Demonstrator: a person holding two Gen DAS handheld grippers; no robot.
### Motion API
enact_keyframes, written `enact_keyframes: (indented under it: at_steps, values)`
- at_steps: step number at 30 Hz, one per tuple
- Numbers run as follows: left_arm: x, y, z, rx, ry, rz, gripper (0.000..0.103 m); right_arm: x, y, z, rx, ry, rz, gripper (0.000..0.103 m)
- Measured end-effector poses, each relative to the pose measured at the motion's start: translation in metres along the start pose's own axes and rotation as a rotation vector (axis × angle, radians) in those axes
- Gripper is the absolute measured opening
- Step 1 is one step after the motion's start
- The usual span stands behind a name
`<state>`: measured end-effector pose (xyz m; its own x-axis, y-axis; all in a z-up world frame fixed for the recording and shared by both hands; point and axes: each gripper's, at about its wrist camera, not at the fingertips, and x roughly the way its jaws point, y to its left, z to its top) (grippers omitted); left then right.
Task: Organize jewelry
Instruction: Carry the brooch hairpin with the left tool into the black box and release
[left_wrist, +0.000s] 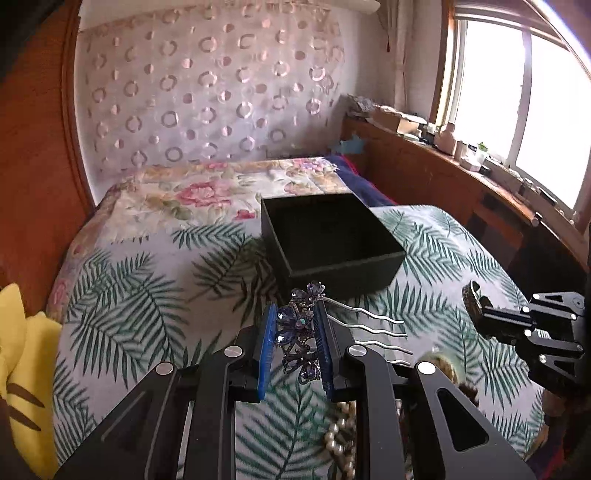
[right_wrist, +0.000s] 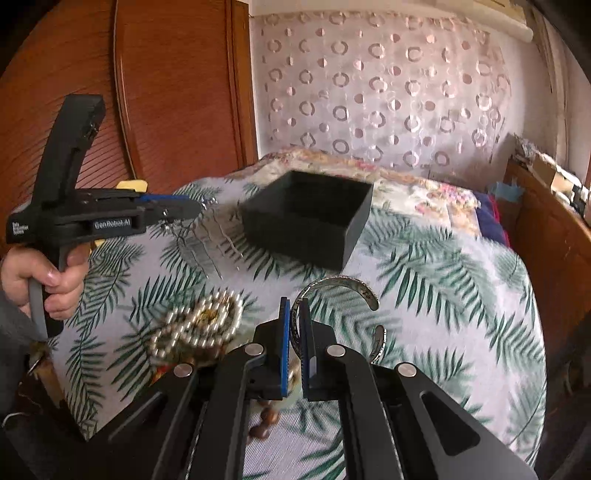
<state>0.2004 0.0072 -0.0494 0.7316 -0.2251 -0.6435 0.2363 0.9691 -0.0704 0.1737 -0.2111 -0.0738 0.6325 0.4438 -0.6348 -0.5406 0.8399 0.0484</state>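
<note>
My left gripper (left_wrist: 295, 317) is shut on a purple jewelled hair comb (left_wrist: 299, 332), its silver prongs (left_wrist: 373, 332) pointing right, held above the leaf-print cloth just short of the open black box (left_wrist: 328, 236). My right gripper (right_wrist: 294, 310) is shut on a silver cuff bracelet (right_wrist: 343, 288) and holds it above the cloth, nearer than the black box (right_wrist: 310, 218). In the left wrist view the right gripper (left_wrist: 484, 314) is at the far right with the cuff (left_wrist: 471, 299). In the right wrist view the left gripper (right_wrist: 192, 208) is at the left.
A pearl necklace (right_wrist: 199, 325) and brown beads (right_wrist: 264, 424) lie on the leaf-print cloth (right_wrist: 424, 295) near me. A floral quilt (left_wrist: 207, 195) lies beyond the box. A wooden ledge (left_wrist: 461, 173) with clutter runs along the right under the window. A yellow cushion (left_wrist: 22, 354) is at the left.
</note>
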Motion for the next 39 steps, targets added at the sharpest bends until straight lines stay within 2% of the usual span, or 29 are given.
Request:
enact_keyframes:
  at_steps: [10,18,22,23,24,30,36,39]
  values:
    - [0.039,-0.005,0.036,-0.020,-0.029,-0.006,0.019,0.012,-0.032,0.044,-0.025,-0.053,-0.025,0.006]
    - [0.070,-0.005,0.049,-0.048,-0.001,-0.001,0.020,0.029,-0.045,0.067,-0.021,-0.045,-0.015,0.006]
    - [0.077,-0.003,0.052,-0.054,0.016,0.004,0.020,0.051,-0.043,0.084,-0.042,-0.040,0.007,0.006]
    - [0.076,-0.003,0.052,-0.049,0.009,0.009,0.022,0.056,-0.042,0.088,-0.043,-0.039,0.014,0.006]
    - [0.074,-0.001,0.053,-0.048,0.003,0.014,0.029,0.063,-0.043,0.092,-0.040,-0.035,0.026,0.006]
    - [0.054,0.010,0.049,-0.048,-0.028,0.028,0.036,0.096,-0.039,0.105,-0.050,-0.010,0.062,0.006]
    - [0.031,0.027,0.034,-0.044,-0.043,0.045,0.038,0.134,-0.026,0.115,-0.095,0.057,0.064,0.006]
    - [0.020,0.035,0.025,-0.042,-0.055,0.048,0.049,0.147,-0.019,0.115,-0.116,0.084,0.049,0.006]
